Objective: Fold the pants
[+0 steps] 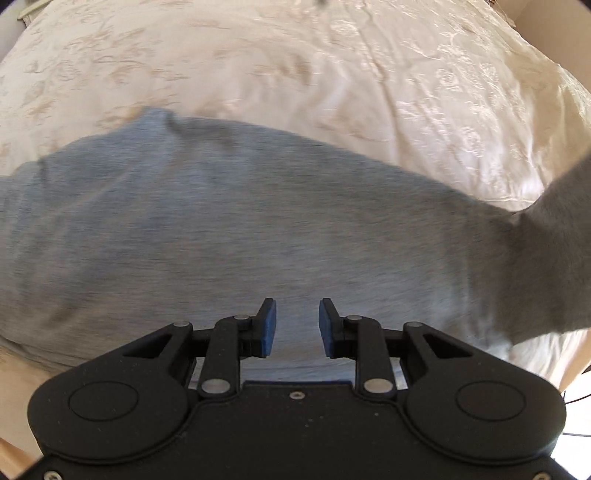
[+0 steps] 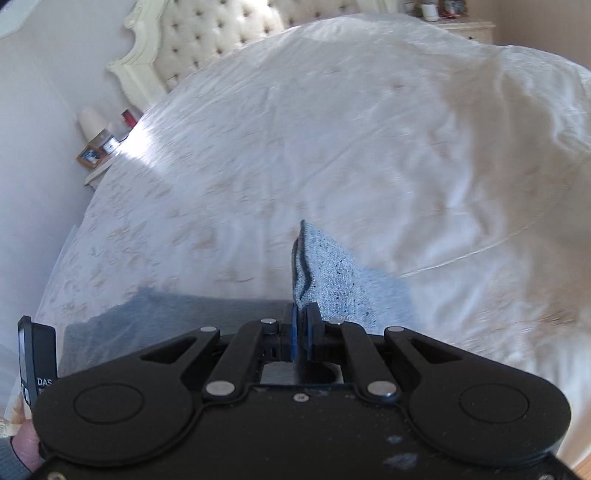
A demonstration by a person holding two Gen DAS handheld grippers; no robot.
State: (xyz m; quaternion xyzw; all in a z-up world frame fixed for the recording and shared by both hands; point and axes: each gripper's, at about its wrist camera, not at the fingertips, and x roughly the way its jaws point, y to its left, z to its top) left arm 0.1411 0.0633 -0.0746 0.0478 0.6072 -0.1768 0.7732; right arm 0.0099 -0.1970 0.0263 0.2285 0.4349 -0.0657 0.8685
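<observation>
Covering the bed, a cream bedspread (image 2: 369, 155) (tufted headboard (image 2: 221, 33) behind).

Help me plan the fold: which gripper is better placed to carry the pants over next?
Right. The right gripper is already shut on an end of the gray pants, lifted off the bedspread. The left gripper hovers open, holding nothing.

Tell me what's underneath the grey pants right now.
The grey pants lie spread on the cream bedspread, which shows around them. One end is lifted, pinched in the right hand-held gripper. Whatever lies directly beneath the fabric is covered and cannot be seen.
</observation>
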